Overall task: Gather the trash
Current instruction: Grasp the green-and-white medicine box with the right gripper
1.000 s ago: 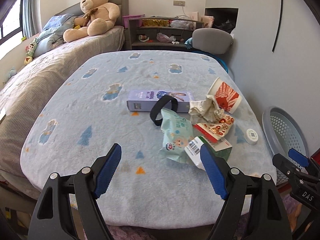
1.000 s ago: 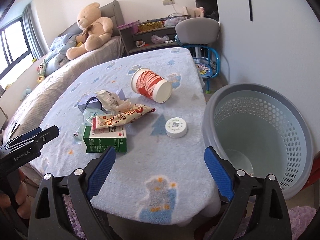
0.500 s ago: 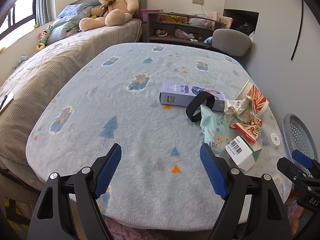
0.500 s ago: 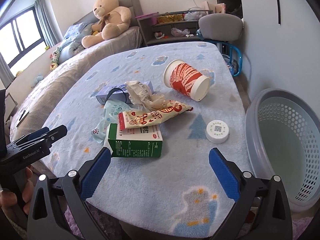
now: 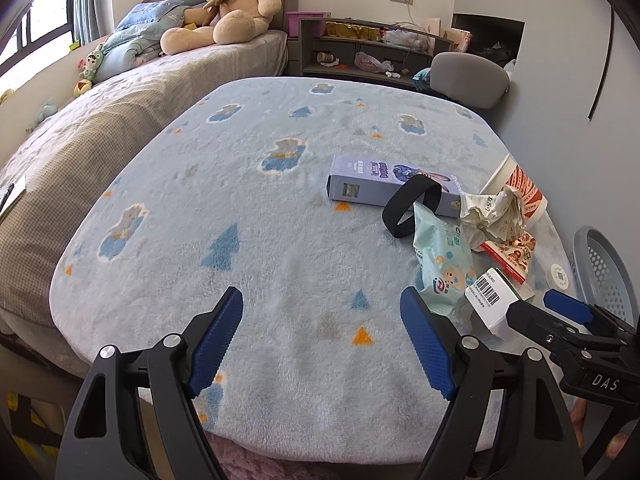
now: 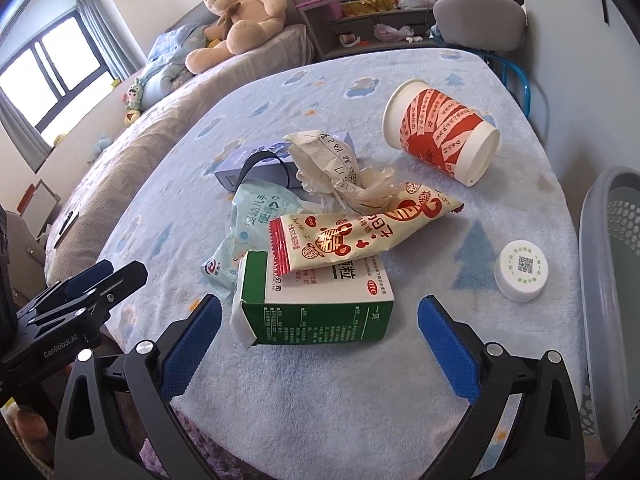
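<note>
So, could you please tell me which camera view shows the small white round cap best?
The right wrist view: the white cap lies fully visible with its printed code facing up. In the left wrist view it is tiny at the table's right edge, near the basket.

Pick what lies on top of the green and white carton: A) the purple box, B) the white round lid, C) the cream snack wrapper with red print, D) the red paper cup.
C: the snack wrapper drapes across the top of the green carton.

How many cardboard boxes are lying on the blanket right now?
2: the green box lies nearest, under the snack wrapper; the purple box lies farther back, behind the black band. Others could hide under the pile.
</note>
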{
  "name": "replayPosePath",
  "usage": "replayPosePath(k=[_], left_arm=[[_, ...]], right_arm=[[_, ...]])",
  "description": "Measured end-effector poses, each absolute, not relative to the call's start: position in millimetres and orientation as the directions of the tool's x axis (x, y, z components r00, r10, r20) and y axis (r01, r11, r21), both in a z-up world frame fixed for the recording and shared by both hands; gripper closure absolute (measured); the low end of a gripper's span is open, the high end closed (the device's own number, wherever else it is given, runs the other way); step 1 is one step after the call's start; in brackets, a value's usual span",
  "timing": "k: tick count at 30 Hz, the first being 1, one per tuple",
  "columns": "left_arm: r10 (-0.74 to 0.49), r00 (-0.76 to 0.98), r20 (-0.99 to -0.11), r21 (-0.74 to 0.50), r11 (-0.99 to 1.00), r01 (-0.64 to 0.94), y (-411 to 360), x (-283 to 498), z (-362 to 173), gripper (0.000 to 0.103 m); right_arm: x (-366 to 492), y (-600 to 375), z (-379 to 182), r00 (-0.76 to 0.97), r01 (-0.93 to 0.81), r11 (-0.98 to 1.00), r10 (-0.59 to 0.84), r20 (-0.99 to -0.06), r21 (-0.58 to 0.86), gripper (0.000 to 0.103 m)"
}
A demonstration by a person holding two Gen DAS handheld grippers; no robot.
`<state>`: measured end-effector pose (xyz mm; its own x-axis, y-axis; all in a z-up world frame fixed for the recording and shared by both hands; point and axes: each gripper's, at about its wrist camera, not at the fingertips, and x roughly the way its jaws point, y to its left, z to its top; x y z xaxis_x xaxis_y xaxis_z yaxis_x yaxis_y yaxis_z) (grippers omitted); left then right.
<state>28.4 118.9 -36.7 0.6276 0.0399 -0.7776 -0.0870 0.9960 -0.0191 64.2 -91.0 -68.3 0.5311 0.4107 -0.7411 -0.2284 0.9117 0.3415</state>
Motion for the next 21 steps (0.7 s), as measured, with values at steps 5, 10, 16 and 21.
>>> replayPosePath(k=[5, 10, 16, 21], left_arm=[[0.039, 0.623, -0.781, -0.019, 0.996, -0.086, 118, 29, -39, 0.025], [0.042, 0.616, -0.786, -0.016, 0.996, -0.088, 118, 31, -41, 0.026], [0.045, 0.614, -0.788, -0.014, 0.996, -0.090, 119, 32, -42, 0.026], [0.043, 0.614, -0.788, -0.015, 0.996, -0.089, 119, 32, -42, 0.026]], right_arm=[[73, -85, -76, 0.509, -0.253, 0.910, 0.414, -0.754, 0.329, 0.007], [80, -79, -83, 0.485, -0.274, 0.905, 0.423, -0.765, 0.327, 0.007], [83, -80, -84, 0.488, -0.274, 0.903, 0.426, -0.761, 0.330, 0.007], [80, -79, -82, 0.498, -0.278, 0.910, 0.410, -0.764, 0.307, 0.019]])
